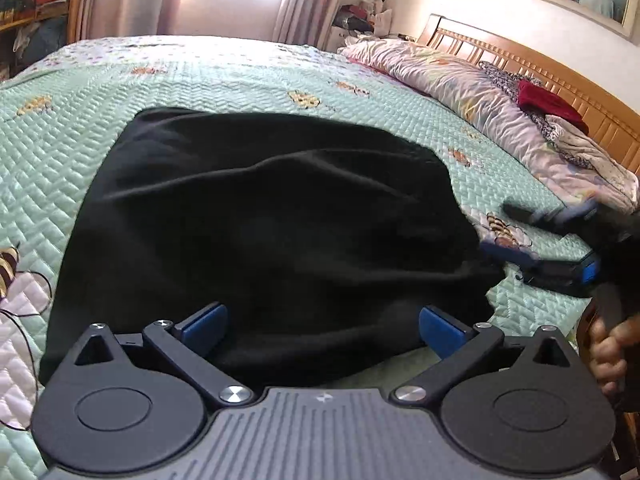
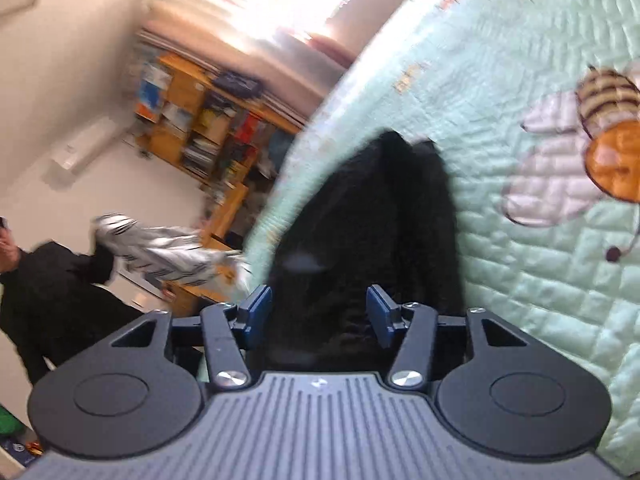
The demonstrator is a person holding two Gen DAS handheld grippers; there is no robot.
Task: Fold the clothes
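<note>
Sunlit bedroom: on the green quilt (image 1: 200, 80) a black garment (image 1: 260, 208) lies folded, left gripper (image 1: 322, 326) and right gripper (image 2: 318, 316) both spread apart, clamping nothing, seemingly to let it settle.

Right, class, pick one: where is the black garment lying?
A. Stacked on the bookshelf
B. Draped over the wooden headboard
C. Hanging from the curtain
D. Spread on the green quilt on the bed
D: in the left wrist view the black garment lies spread on the green quilt, well short of the headboard.
</note>
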